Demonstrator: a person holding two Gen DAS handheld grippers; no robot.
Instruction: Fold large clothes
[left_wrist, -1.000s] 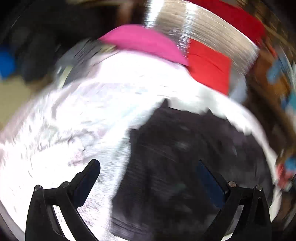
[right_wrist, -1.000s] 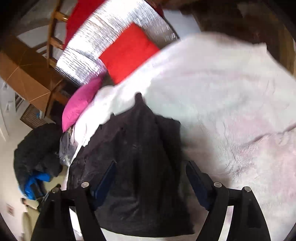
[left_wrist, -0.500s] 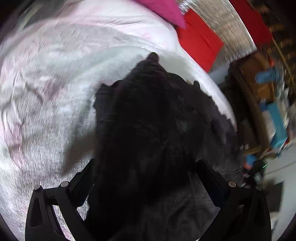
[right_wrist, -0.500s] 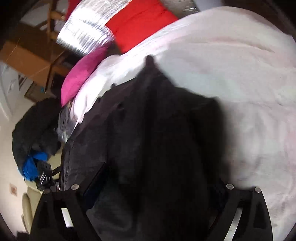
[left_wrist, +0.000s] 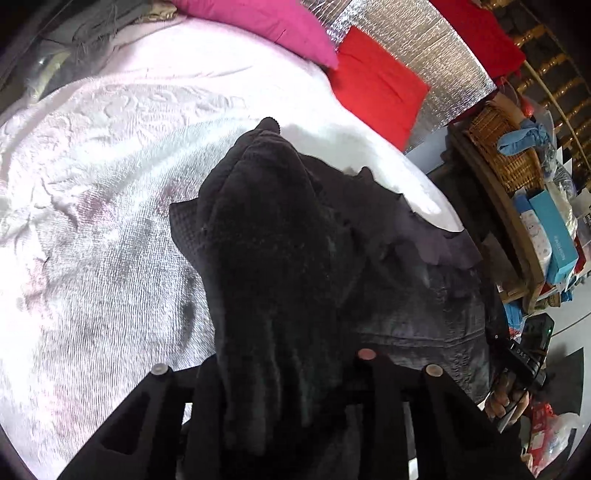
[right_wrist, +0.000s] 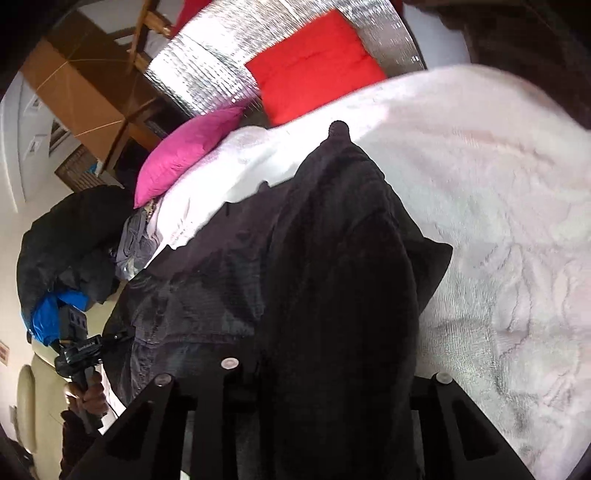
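Both grippers have come in over the dark garment since a second ago, when their fingers stood wide above it, and both pairs of jaws have just been closing with the cloth between them. Now the left gripper (left_wrist: 280, 398) pinches a thick fold of the black fleecy garment (left_wrist: 280, 258), which rises in a ridge straight out of its fingers and hides their tips. Seen from the other side, the right gripper (right_wrist: 332, 406) bites the same black garment (right_wrist: 343, 266) in the same way, the fabric bunched up between its black fingers. Most of the garment lies on the pale pink textured bedspread (left_wrist: 92, 221), near the bed's edge, with a dark grey quilted part (left_wrist: 436, 295) spread flat beside the lifted fold. At the head of the bed a magenta cushion (left_wrist: 266, 26) leans next to a red square cushion (left_wrist: 376, 85), both against a silver foil-like panel (left_wrist: 424, 48). Past the bed's edge stands a woven wicker basket (left_wrist: 506, 147) with blue cloth in it. From the right gripper's side, a hand (right_wrist: 88, 395) is seen holding a black handle beside the bed, and a brown cardboard box (right_wrist: 77, 81) sits further back
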